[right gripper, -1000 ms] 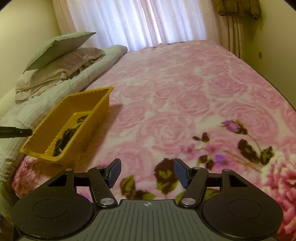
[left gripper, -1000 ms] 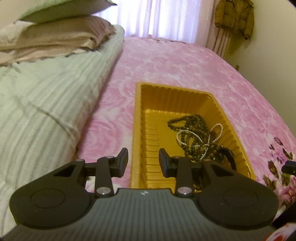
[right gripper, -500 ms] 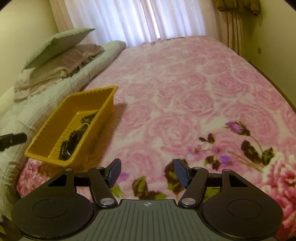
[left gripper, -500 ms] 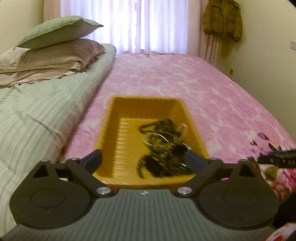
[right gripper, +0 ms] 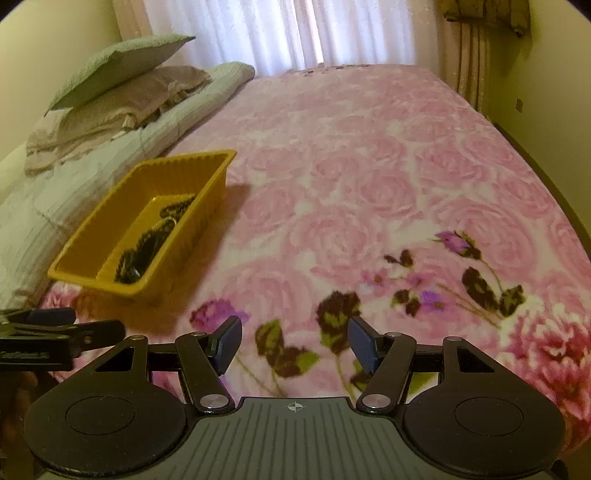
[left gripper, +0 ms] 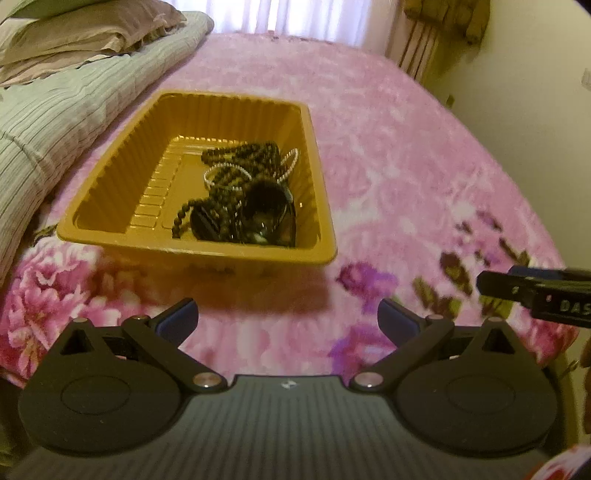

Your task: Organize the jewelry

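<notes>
- Jewelry (left gripper: 240, 192) lies heaped in the right half of a yellow tray (left gripper: 110, 206): dark beaded strands, two loops of small pale beads, and something dark and glossy at the near end that I cannot identify.
- Left gripper (left gripper: 286, 319): its jaws stand spread wide with nothing between them, only the blanket below. They have just been opening. The fingertips (left gripper: 177, 319) sit just short of the tray's near rim, not touching it.
- Right gripper (right gripper: 295, 345): the fingers are apart at a moderate gap, with nothing between them, above a patch of dark leaves and purple flowers printed on the blanket. Its tip also shows at the right edge of the left wrist view.
- From the right wrist view, the left gripper's fingers enter at the lower left, near the tray's near corner.
- Yellow tray: ribbed walls, a flat rim, resting on the pink rose-patterned blanket (right gripper: 369, 166) that covers the bed. Its left half is bare.
- A folded pale green striped quilt (left gripper: 62, 110) runs along the tray's left side, close to it.
- Two pillows (right gripper: 122, 85), one green on top of one brownish, are stacked on the quilt's far end.
- White curtains (right gripper: 280, 33) hang behind the head of the bed, with heavier drapes at the right against a pale yellow wall.
</notes>
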A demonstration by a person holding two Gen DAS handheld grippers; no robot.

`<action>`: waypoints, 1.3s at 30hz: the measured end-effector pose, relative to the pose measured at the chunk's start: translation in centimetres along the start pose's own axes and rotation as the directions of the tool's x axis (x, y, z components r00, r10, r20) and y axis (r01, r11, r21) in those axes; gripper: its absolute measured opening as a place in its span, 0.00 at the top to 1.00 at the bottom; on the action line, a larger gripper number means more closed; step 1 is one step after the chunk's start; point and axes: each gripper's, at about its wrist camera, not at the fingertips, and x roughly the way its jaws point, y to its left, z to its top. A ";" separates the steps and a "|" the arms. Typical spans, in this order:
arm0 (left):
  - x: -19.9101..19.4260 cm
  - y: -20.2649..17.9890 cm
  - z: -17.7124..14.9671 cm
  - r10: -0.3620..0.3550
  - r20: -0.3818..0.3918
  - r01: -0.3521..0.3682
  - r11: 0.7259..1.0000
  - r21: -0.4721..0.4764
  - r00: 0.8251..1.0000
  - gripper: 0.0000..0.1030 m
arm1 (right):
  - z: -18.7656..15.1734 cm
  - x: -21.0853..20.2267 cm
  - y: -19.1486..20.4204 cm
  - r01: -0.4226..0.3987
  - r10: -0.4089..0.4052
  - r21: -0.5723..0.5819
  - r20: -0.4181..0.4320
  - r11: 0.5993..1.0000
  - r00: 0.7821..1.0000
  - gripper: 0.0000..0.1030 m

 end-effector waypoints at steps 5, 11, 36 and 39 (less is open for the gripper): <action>0.6 -1.0 -0.6 0.018 -0.022 -0.018 1.000 0.025 1.000 0.00 | -0.5 0.1 0.0 -0.001 0.001 0.000 -0.022 1.000 1.000 0.38; 1.1 -1.8 -0.8 0.038 -0.029 -0.038 0.999 0.020 0.999 0.00 | -1.0 0.2 0.4 0.026 -0.027 -0.022 -0.029 0.999 0.999 0.38; 1.0 -3.2 -0.5 0.052 0.015 -0.053 0.996 0.065 0.999 0.00 | -1.4 0.5 0.4 0.001 0.000 0.011 -0.067 1.000 0.998 0.38; 0.9 -3.2 -0.4 0.052 0.015 -0.053 0.996 0.067 0.999 0.00 | -1.4 0.5 0.3 0.000 0.000 0.009 -0.068 1.000 0.998 0.38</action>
